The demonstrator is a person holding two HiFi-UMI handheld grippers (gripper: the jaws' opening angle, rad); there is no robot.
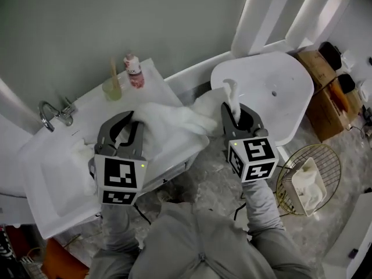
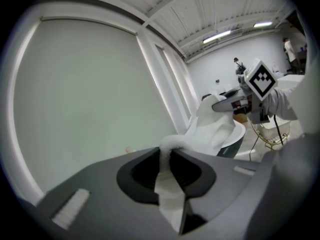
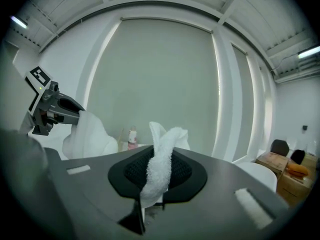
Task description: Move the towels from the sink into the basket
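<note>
Between the closed jaws of my left gripper (image 2: pixel 165 153) a fold of white towel (image 1: pixel 168 120) is pinched tight. My right gripper (image 3: pixel 160 151) is clamped on another corner of the same cloth, with a tuft sticking up past its tips. From the head view I see the towel stretched between the two, held over the right end of the sink (image 1: pixel 46 185). More white cloth (image 1: pixel 81 154) lies in the basin near the faucet (image 1: pixel 51 114). Well off to the right, on the floor, stands the wire basket (image 1: pixel 289 161), with a folded towel (image 1: pixel 308 185) already inside.
</note>
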